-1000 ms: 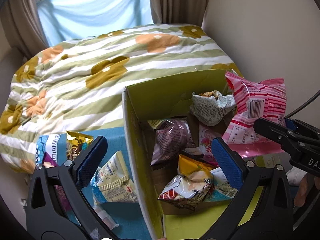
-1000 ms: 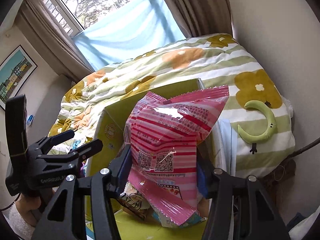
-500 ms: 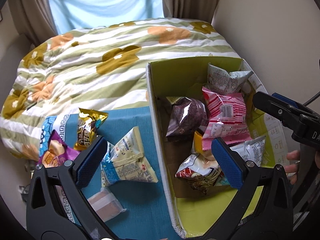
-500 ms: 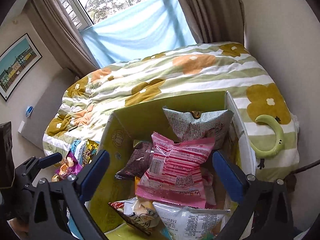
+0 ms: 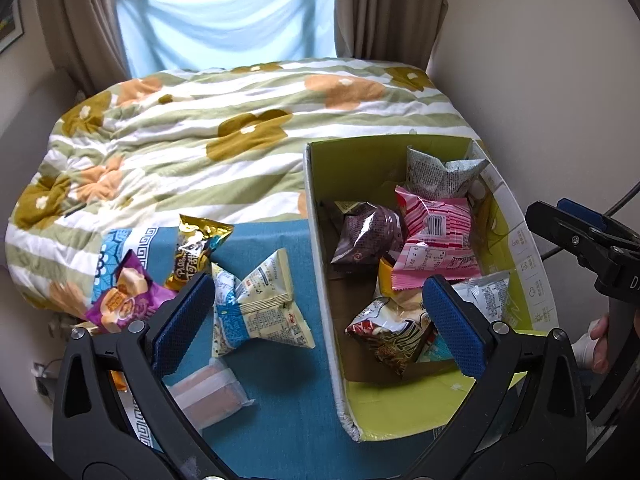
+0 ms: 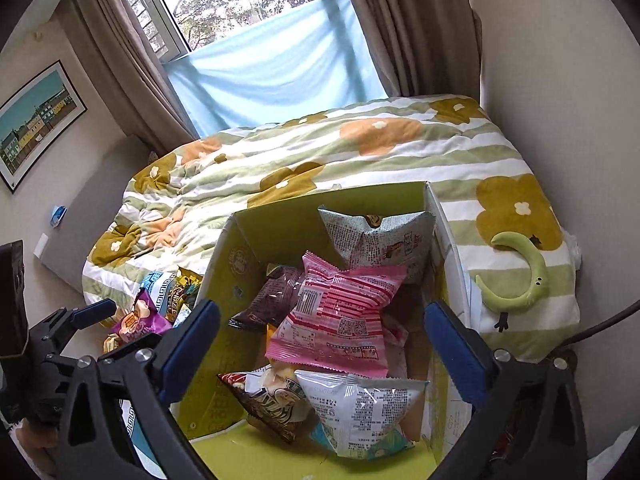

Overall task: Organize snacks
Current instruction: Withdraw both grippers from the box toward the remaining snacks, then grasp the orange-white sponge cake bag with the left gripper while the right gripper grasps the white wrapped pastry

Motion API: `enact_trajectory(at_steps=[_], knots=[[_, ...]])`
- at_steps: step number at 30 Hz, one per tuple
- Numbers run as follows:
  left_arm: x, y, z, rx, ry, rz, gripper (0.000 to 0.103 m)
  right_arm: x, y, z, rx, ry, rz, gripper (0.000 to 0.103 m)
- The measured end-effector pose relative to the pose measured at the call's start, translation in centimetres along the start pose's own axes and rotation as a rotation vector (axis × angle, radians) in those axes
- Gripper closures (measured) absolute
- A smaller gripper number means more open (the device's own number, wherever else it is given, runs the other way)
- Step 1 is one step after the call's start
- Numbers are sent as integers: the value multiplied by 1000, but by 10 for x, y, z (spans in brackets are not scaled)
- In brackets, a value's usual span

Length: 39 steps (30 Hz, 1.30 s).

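The pink striped packet that sat between the right gripper's fingers a second ago now lies loose in the yellow-green box, on top of the brown packet and its neighbours — released, so one more snack is sorted. The right jaws stand wide with nothing between them. The left gripper is also spread wide and empty, hovering over the blue cloth. Four packets remain there at its 10 to 11 o'clock — the cream packet nearest, probably the next pick.
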<state>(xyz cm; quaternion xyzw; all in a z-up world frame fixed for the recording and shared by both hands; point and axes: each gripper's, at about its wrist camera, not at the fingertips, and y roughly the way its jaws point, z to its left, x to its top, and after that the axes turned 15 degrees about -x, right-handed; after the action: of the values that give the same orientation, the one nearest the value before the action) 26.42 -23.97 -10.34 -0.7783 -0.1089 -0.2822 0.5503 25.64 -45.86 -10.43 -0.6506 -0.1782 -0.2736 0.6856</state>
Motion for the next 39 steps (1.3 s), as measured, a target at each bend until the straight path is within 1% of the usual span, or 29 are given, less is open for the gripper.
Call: enact_trajectory(at_steps=[7,11,16,19,24,28,31,37,39], knots=[[-19,-42,10,42,-24,-44,0,-4,-33,11,1,-61,-50,1],[-35,-69,28,65,-39,-74,0,-11,-52,25,18,-66,-79,1],[-60,-104,68,84,-57,-102,0,-25,-71,58,26,-81,-108,1],[-73,-121,97,87,-68,-102,0,-36,-80,82,25,-78,-121,1],[-97,-145,148,102,-84,-101,0,-57,-84,127,34,-38,-95,1],[-115,-155,192,101,-113,-86,0,-76,-81,166,27,-44,-76,1],[-129,-154,224,102,-139,-76,0,-91,-74,195,22,-64,-56,1],[-157,-139,284,86,-183,-56,0,-123,-46,242,39,-71,0,1],[-165,-131,301,73,-190,-56,0,-134,-33,256,25,-84,24,1]])
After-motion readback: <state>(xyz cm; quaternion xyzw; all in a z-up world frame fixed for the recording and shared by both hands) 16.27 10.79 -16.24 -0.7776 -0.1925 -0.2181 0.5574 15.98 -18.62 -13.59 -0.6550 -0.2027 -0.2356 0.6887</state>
